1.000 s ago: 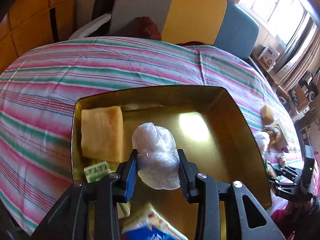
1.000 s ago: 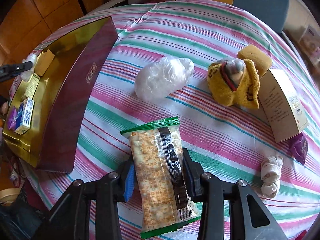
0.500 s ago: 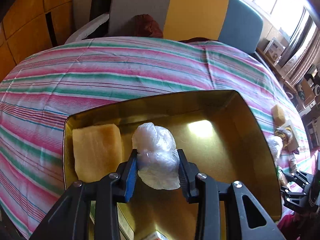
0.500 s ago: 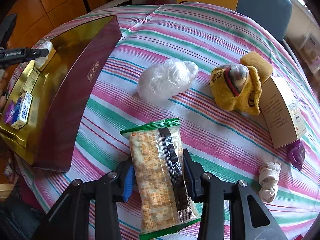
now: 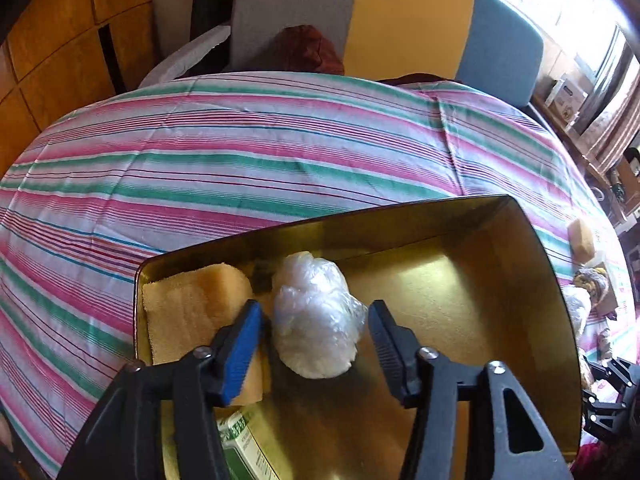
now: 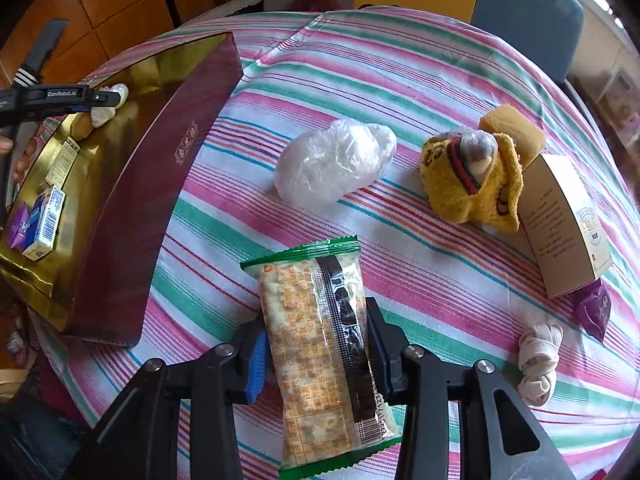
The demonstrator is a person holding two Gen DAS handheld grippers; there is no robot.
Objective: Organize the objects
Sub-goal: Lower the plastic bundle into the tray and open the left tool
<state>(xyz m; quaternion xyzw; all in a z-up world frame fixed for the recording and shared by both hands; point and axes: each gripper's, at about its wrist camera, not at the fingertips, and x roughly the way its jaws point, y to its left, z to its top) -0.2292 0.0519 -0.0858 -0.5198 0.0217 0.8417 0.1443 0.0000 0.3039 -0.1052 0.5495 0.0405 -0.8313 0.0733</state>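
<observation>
A shallow box (image 5: 536, 280) with a gold-foil lining and maroon outer walls is seen low in the left wrist view, resting on the worktop (image 5: 240, 152) under a striped pink, green and white cloth. Inside it, a yellow sponge block (image 5: 188, 312) lies at the lower left against the wall, with a crumpled clear plastic bundle (image 5: 316, 320) just beside it on the gold floor, and a green-and-white carton (image 5: 244, 448) at the bottom edge. The left hand-held gripper (image 5: 314, 340) is spread wide around the bundle, with a gap on the right side; contact on the left cannot be told.

In the right wrist view, the box (image 6: 160, 184) fills the left of the frame; a gold emblem is stamped on its maroon side, unreadable. A blue-and-white carton (image 6: 44, 224) and a purple packet (image 6: 20, 226) lie in it. "GenRobot.AI" is printed on the other gripper at the upper left.

The right hand-held gripper (image 6: 316, 356) is closed on a green-edged cracker packet (image 6: 320, 352), glossy and rectangular. A second plastic bundle (image 6: 336, 164) is at centre
</observation>
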